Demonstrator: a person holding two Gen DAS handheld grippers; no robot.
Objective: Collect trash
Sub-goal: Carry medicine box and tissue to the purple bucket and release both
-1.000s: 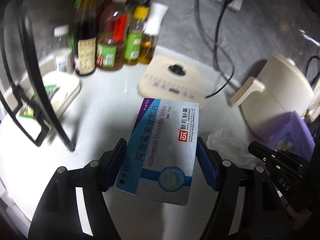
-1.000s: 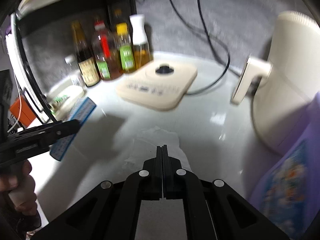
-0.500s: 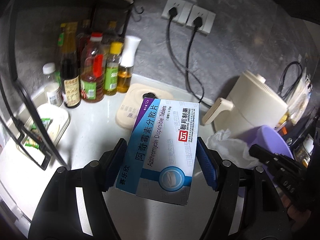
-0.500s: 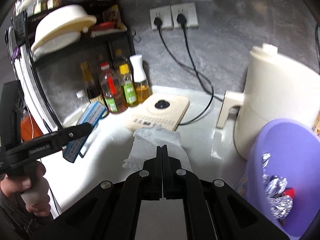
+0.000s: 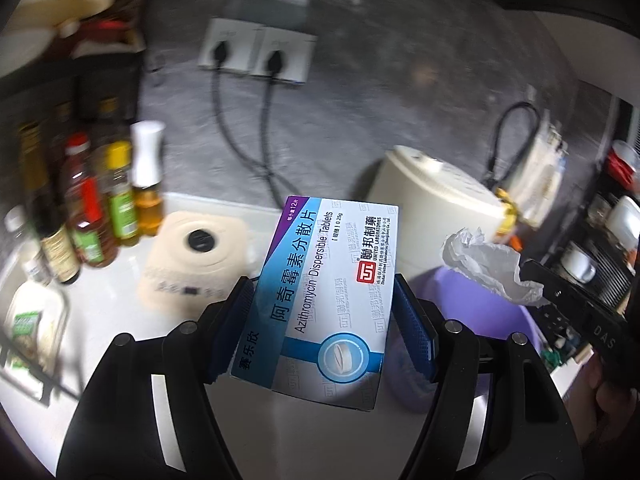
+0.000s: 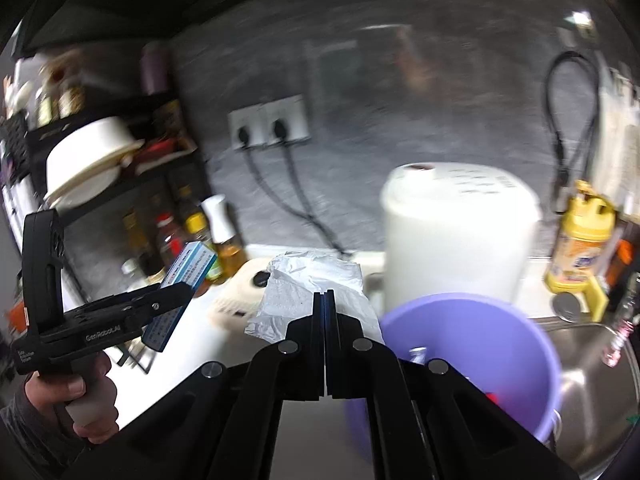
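My left gripper (image 5: 324,292) is shut on a blue and white medicine box (image 5: 320,296), held in the air above the white counter. The box also shows in the right wrist view (image 6: 180,292) in the left gripper (image 6: 176,296). My right gripper (image 6: 324,296) is shut on a crumpled white tissue (image 6: 308,284), held up just left of the purple bin (image 6: 472,356). The tissue (image 5: 488,260) hangs over the bin (image 5: 452,292) in the left wrist view. Foil trash lies in the bin.
A cream kettle (image 6: 456,232) stands behind the bin. A beige hotplate (image 5: 192,256) and several oil bottles (image 5: 100,208) stand at the left. A steel sink (image 6: 592,384) lies to the right. Wall sockets (image 5: 256,52) with cables are behind.
Both grippers have risen and moved right toward the purple bin. The tissue was lifted off the counter and now hangs beside the bin. The box stays gripped.
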